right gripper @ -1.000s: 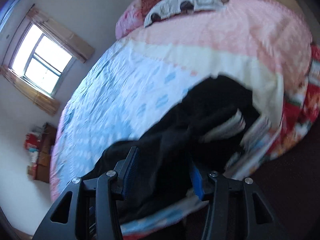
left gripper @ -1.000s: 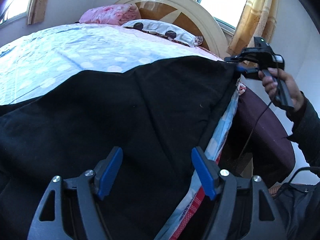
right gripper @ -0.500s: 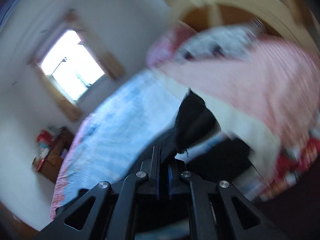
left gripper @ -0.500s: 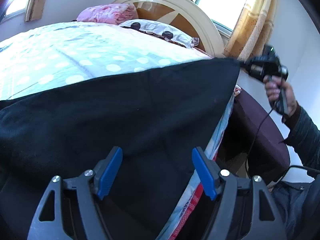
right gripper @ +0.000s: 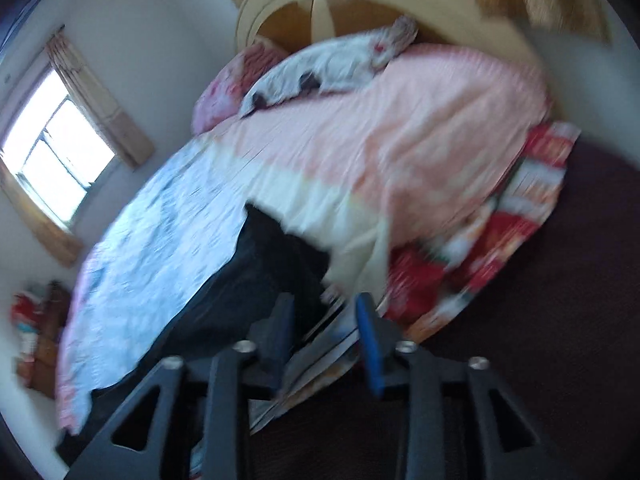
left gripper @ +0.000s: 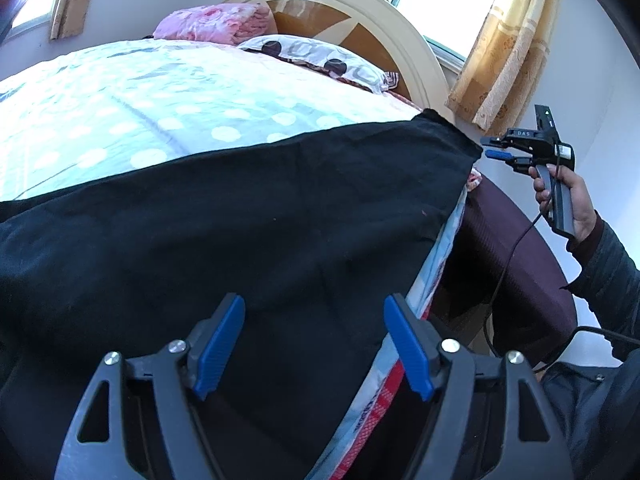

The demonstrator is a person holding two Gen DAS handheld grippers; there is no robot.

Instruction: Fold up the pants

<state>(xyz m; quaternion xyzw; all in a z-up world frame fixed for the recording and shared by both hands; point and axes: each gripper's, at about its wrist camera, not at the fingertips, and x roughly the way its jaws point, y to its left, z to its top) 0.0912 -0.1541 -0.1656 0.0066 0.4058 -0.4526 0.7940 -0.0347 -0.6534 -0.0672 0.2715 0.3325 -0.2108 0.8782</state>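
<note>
While the black pants (left gripper: 248, 216) lie spread flat over the bed (left gripper: 120, 104), reaching its near edge, the left hand-held gripper (left gripper: 312, 344) hovers above them with its blue fingers wide apart. Off the pants' far corner, the right hand-held gripper (left gripper: 494, 148) is parted too, holding nothing.
</note>
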